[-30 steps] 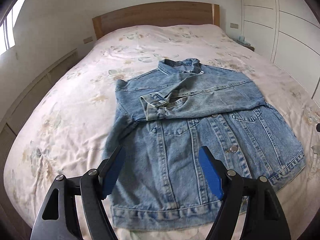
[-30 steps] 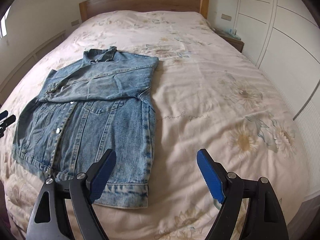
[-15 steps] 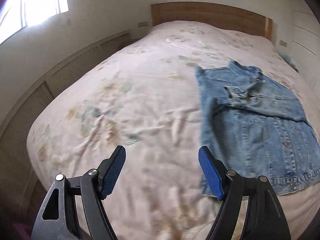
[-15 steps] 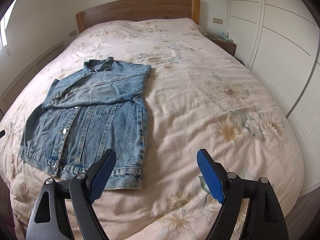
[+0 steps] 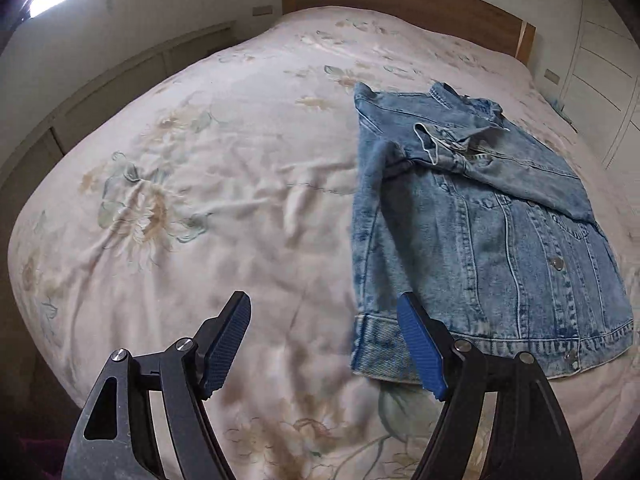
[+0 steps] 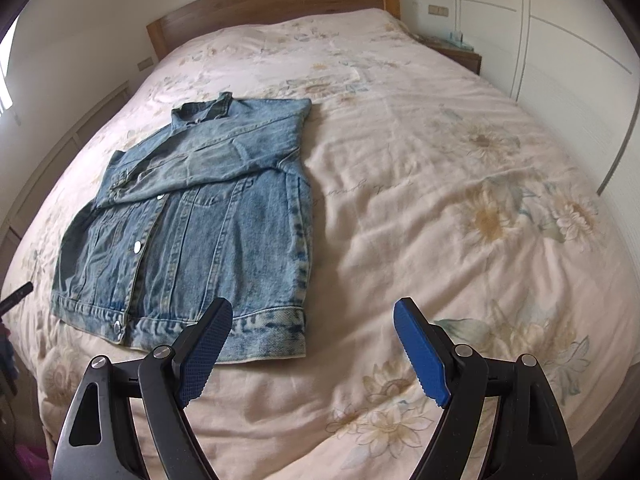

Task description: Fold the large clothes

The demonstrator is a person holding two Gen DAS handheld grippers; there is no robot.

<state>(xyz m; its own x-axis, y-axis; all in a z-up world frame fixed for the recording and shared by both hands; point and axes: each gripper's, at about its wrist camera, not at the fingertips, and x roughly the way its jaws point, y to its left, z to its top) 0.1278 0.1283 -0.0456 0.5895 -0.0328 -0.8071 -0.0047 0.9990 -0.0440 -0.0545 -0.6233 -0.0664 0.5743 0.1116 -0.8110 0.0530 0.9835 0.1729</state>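
Here, a bed (image 6: 460,184) carries a denim jacket (image 6: 192,216), lying flat on its left half with both sleeves (image 5: 516,168) already crossed over the chest; the body folds appear still to come. Left gripper (image 5: 324,344) and right gripper (image 6: 312,348) hover with fingers spread, empty. Faint script on the bedspread is unreadable.

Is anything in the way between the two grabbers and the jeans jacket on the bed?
Nothing visible. Only bare flowery bedspread lies between each open gripper and the denim jacket. The left gripper and right gripper both hover near its hem corners, jaws empty.
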